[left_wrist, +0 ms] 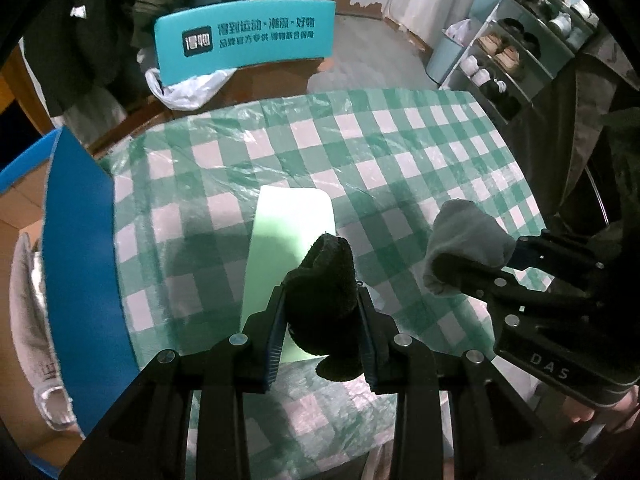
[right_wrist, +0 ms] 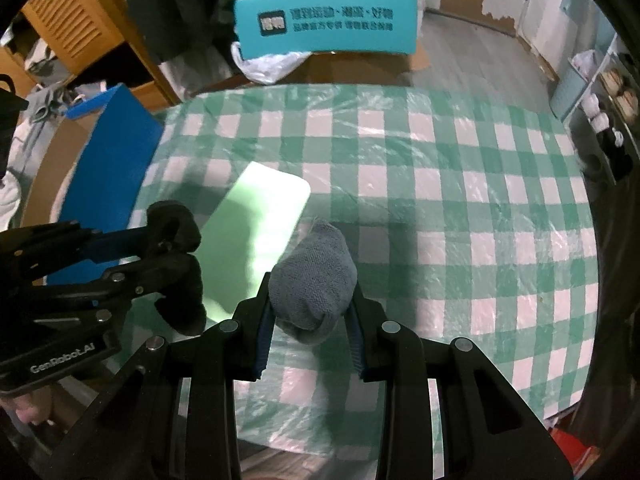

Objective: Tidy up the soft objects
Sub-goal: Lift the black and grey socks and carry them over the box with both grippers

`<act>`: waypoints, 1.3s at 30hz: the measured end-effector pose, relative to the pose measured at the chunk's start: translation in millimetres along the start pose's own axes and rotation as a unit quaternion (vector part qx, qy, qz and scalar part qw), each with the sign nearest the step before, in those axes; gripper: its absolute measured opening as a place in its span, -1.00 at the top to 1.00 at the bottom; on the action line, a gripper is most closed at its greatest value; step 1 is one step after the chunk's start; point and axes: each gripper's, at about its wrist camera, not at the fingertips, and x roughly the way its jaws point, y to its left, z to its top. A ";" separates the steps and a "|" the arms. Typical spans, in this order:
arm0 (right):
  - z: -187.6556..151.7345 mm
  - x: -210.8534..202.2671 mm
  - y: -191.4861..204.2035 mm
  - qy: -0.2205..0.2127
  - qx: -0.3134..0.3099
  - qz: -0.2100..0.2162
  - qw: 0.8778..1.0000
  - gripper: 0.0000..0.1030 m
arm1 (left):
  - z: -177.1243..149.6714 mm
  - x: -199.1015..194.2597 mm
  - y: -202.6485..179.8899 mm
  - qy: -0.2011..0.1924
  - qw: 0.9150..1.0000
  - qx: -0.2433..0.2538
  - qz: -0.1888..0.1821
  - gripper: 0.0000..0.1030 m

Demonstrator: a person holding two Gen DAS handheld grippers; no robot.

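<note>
My left gripper (left_wrist: 322, 300) is shut on a black rolled sock (left_wrist: 326, 280), held above the near end of a light green mat (left_wrist: 288, 224). My right gripper (right_wrist: 312, 292) is shut on a grey rolled sock (right_wrist: 314, 276), held above the checked tablecloth (right_wrist: 440, 208) just right of the green mat (right_wrist: 260, 216). In the left wrist view the right gripper (left_wrist: 472, 264) shows at the right with the grey sock (left_wrist: 464, 236). In the right wrist view the left gripper (right_wrist: 160, 248) shows at the left with the black sock (right_wrist: 176, 264).
A blue cardboard box (left_wrist: 76, 248) stands open at the table's left edge, with grey cloth (left_wrist: 28, 320) inside. A teal box (left_wrist: 244, 40) and plastic bags lie beyond the far edge. A shoe rack (left_wrist: 520, 52) stands at the far right.
</note>
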 end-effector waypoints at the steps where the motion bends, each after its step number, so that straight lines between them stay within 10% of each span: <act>1: 0.6 -2.7 3.2 -0.002 -0.004 0.000 1.000 0.41 | -0.4 -2.1 0.2 -0.002 1.000 0.000 0.001 0.36; 39: 30.3 -42.8 120.8 -0.050 -0.099 0.053 0.992 0.41 | -37.6 -112.6 80.0 -0.109 0.992 -0.043 0.055 0.36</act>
